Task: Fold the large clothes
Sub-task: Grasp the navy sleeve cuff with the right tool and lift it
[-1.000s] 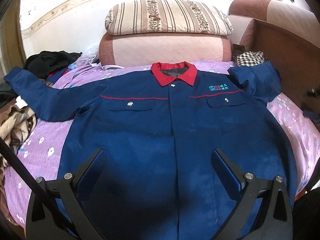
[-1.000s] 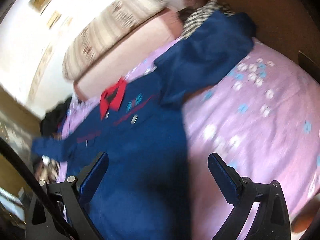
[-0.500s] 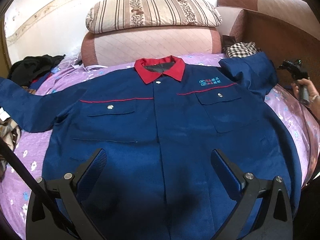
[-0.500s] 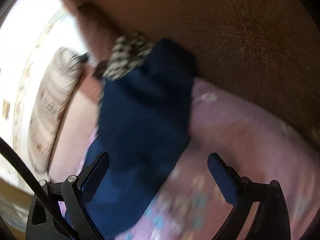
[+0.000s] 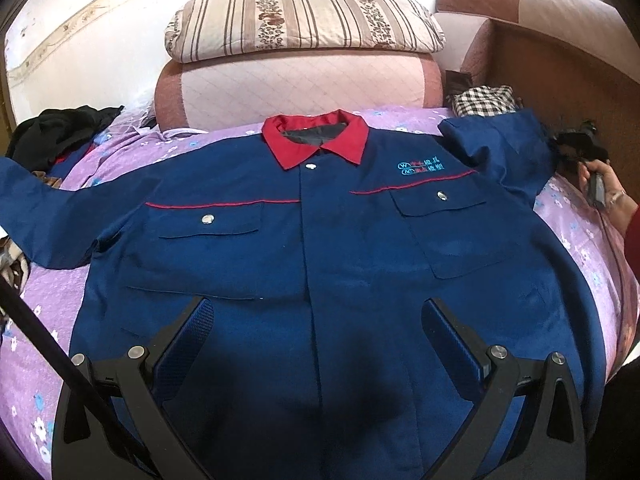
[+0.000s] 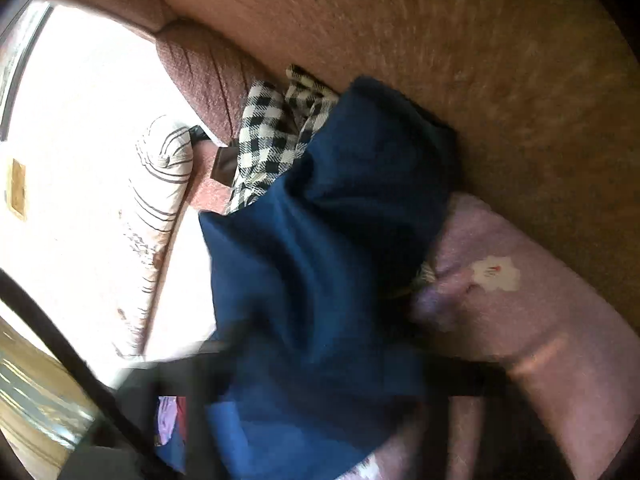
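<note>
Both claws first: left gripper [image 5: 318, 320] hovers with its jaws spread wide above the lower front of the jacket, nothing between the pads; right gripper [image 5: 560, 148] is closing its jaws at the cuff of the far sleeve [image 6: 320, 240], and the blurred right wrist view cannot tell whether the pads already press the cloth. Purple flowered bedspread [image 5: 52, 312] covers the bed. On it the blue jacket [image 5: 320, 248] lies flat, front up, buttoned, sleeves spread. Behind its red collar [image 5: 316, 140] sits a striped pillow [image 5: 304, 20]. Checked cloth [image 5: 482, 100] touches the sleeve end
</note>
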Tool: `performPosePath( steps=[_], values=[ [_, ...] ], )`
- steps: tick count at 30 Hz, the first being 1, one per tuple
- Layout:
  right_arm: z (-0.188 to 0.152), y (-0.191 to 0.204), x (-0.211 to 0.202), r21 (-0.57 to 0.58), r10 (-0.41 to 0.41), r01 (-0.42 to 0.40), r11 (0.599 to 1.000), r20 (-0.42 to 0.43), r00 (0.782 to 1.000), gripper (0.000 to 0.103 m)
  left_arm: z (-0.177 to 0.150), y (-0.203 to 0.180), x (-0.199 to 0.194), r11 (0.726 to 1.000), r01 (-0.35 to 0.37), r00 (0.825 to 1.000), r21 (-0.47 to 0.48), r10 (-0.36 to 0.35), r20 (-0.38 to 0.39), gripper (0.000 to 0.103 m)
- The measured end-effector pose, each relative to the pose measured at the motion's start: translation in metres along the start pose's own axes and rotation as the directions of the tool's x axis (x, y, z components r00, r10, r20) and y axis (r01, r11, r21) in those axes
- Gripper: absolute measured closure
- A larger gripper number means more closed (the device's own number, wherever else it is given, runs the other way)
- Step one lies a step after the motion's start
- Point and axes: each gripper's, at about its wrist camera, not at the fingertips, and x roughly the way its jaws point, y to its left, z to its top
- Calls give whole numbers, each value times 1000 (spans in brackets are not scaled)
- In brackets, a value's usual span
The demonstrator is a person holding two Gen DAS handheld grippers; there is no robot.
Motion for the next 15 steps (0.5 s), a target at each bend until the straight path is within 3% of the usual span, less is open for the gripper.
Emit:
performPosePath(
  steps=[1, 4, 9, 15],
  values=[
    [-4, 6, -7, -23, 8, -8, 1000, 18, 1000, 92, 0, 0, -2, 1000, -2, 1000, 0, 2, 5, 0],
    [-13, 27, -28, -71, 45, -40, 997, 69, 997, 92, 1, 2, -8, 1000, -15, 1000, -5, 15, 19, 0],
    [-20, 82, -71, -218, 1, 32, 975, 149, 989, 92, 2, 12, -21, 999, -24, 999, -26, 25, 45, 0],
    [-43, 164, -103, -347, 35, 18, 938, 146, 989, 92, 3, 27, -39, 998, -37, 996, -57, 42, 77, 0]
  ],
)
